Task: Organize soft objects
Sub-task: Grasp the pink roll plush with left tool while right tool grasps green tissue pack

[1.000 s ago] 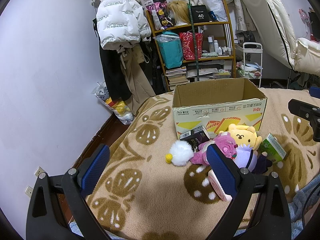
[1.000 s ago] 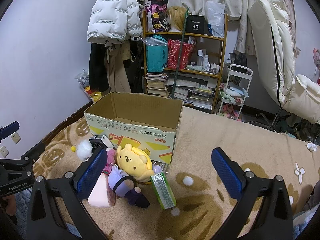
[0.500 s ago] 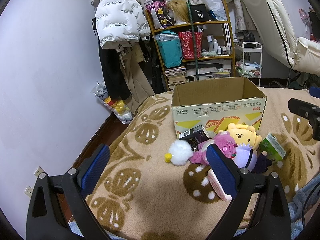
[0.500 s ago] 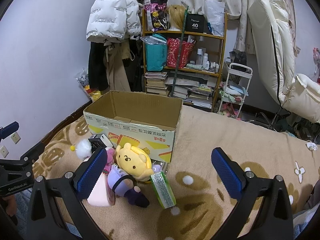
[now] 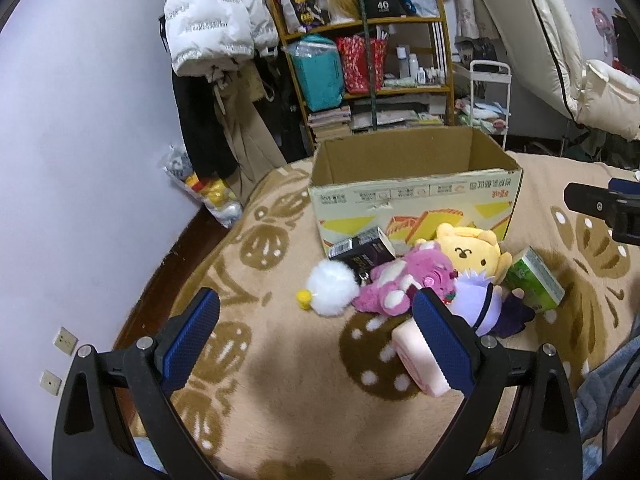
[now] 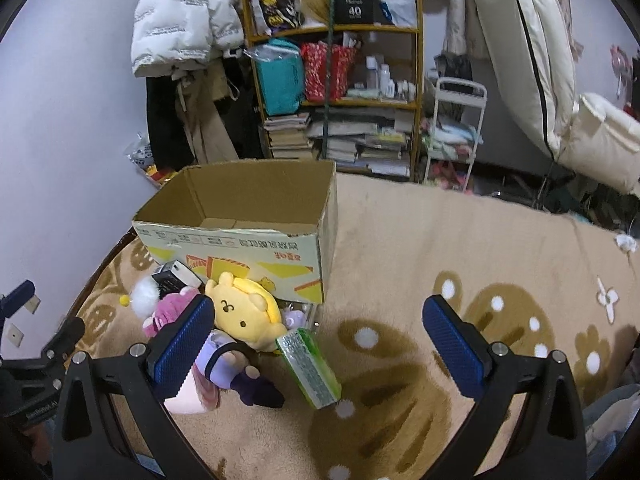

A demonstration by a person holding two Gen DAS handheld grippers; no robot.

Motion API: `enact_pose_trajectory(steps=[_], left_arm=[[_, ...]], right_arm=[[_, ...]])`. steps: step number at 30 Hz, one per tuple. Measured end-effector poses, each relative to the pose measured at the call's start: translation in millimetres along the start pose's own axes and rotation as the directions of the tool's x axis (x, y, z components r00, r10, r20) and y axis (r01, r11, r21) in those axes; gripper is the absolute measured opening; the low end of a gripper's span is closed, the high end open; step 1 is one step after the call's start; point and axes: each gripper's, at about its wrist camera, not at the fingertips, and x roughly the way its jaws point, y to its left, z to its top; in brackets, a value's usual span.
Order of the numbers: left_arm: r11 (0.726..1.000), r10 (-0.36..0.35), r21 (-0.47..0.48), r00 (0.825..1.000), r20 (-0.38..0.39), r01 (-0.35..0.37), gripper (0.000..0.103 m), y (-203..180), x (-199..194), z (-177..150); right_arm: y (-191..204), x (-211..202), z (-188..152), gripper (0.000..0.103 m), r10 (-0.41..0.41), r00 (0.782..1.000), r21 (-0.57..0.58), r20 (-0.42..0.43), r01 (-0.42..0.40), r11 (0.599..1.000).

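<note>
An open cardboard box (image 5: 416,196) (image 6: 240,240) stands on a beige blanket. In front of it lies a pile: a white fluffy ball (image 5: 332,294) (image 6: 142,294), a pink plush (image 5: 408,284) (image 6: 168,310), a yellow plush (image 5: 468,250) (image 6: 244,314), a purple doll (image 5: 480,304) (image 6: 236,368), a pink soft block (image 5: 416,356) (image 6: 192,398), a green packet (image 5: 534,280) (image 6: 312,360) and a black carton (image 5: 362,250) (image 6: 176,276). My left gripper (image 5: 316,334) is open, short of the pile. My right gripper (image 6: 320,336) is open, with its left finger over the pink plush.
The blanket (image 5: 288,360) (image 6: 440,248) spreads wide to the right of the box. Behind stand a cluttered wooden shelf (image 5: 372,68) (image 6: 336,92), hanging coats (image 5: 212,40), a white cart (image 6: 452,132) and a tilted mattress (image 6: 532,60). The wall and floor edge run along the left.
Both views have shifted slightly toward the pile and box. Both grippers stay open and no object has moved.
</note>
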Motion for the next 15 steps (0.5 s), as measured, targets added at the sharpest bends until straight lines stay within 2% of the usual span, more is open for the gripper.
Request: enact_pose_trajectory(steps=[5, 9, 15], left_arm=[[0.999, -0.036, -0.009, 0.998, -0.055, 0.035, 0.096, -8, 17, 1], [0.997, -0.078, -0.021, 0.991, -0.108, 0.076, 0.096, -20, 31, -1], [0.994, -0.108, -0.003, 0.978, -0.176, 0.11, 0.096, -38, 50, -8]], right_arm=[[-7, 19, 9, 0.103, 0.004, 0.998, 0.03, -0.057, -0.003, 1.0], [-7, 34, 15, 0.103, -0.051, 0.994, 0.017, -0.094, 0.053, 0.998], [-7, 59, 14, 0.103, -0.053, 0.983, -0.002, -0.176, 0.054, 0.999]])
